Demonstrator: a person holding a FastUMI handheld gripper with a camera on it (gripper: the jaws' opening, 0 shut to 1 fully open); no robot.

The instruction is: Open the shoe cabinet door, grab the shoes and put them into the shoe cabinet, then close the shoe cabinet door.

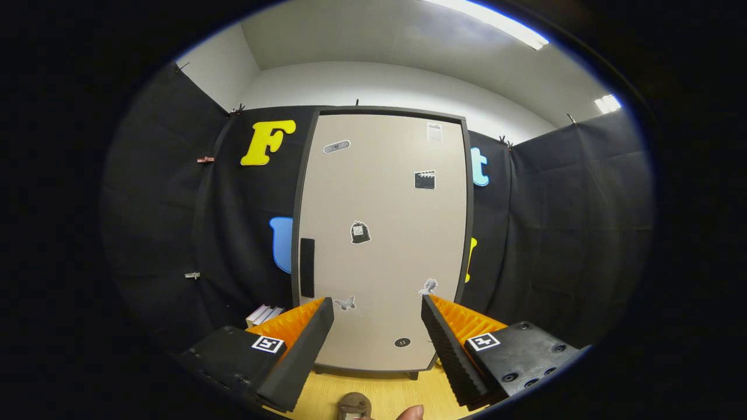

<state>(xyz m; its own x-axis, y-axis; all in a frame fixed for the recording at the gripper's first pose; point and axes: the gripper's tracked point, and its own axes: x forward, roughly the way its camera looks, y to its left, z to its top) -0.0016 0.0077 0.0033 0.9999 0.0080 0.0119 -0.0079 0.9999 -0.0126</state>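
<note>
Straight ahead stands the shoe cabinet (382, 233), tall and narrow w/ a dark frame, resting on a pale wood floor (385, 391) in front of the black cloth booth wall (560, 233). Its door (385, 192) is beige, flat and fully closed. A dark vertical handle (307, 267) sits on the door's left edge, about halfway down. Small stickers dot the door, incl. a butterfly sticker (345, 303) low down by the left finger.

The gripper (377, 309) is held wide open and empty, w/ nothing between its fingers. It is pointed at the lower part of the door, and the fingertips appear to be short of the door, not touching, though depth is hard to judge. The handle is up and to the left of the left fingertip.

Progress, as a judgement: the task is at its very start. The door is not yet opened, so opening it, placing the shoes and closing the door all remain. The likely next step is reaching the handle.

Hard to make out: a small white-and-grey object (264, 315) peeks out behind the left finger, beside the cabinet's base. It could be a shoe or a box; I can't tell. A round brownish item (354, 405) lies on the floor below the fingers, cut off. Next to it a fingertip (411, 413) of the person pokes in. The cabinet's inside is hidden by the door.
</note>
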